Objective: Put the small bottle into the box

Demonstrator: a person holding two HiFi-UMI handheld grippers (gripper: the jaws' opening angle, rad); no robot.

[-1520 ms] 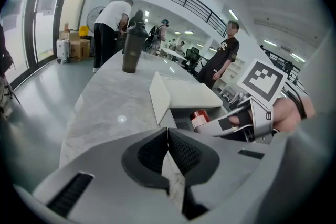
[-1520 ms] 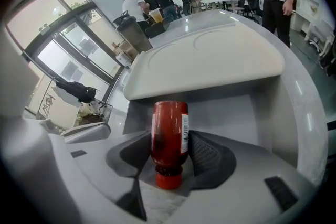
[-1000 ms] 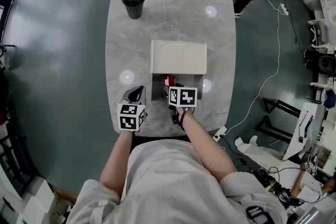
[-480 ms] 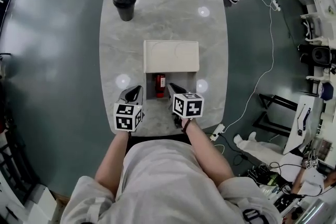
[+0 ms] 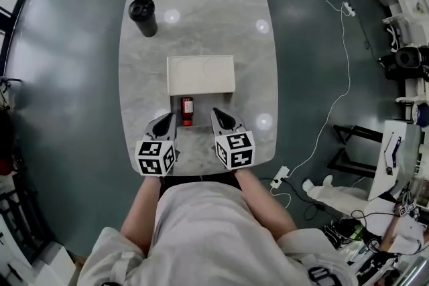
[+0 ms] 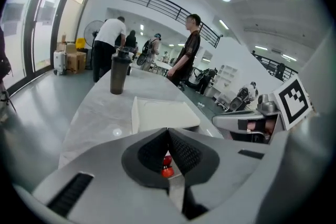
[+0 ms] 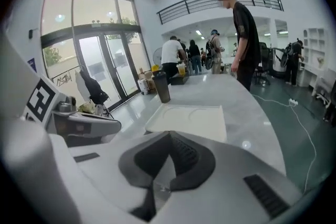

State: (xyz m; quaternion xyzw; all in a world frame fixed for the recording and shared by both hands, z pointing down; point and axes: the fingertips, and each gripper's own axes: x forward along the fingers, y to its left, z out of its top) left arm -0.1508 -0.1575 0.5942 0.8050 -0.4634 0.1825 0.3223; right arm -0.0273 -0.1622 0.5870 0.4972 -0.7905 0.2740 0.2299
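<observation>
Head view: the pale grey marble oval tabletop (image 5: 201,17) carries a shallow box (image 5: 201,74) whose cream lid panel lies flat and open on the far side. The small red bottle with a dark cap (image 5: 187,110) lies on its side just in front of that panel, in what appears to be the left part of the box's grey open tray. We cannot make out the tray's near wall. The left tongs (image 5: 165,120) and right tongs (image 5: 217,114) sit low over the near tabletop edge, one on either side of the bottle and clear of it. Left gripper view: the jaws are closed tip to tip with nothing pinched. The bottle's red shows only through the gap beneath them, farther off. Right gripper view: the jaws are likewise closed together and empty, with the cream panel beyond. A black lidded tumbler with a loop handle (image 5: 143,13) stands at the far left of the tabletop, well apart from the box. A person in dark clothes (image 7: 244,44) stands at the far end.
</observation>
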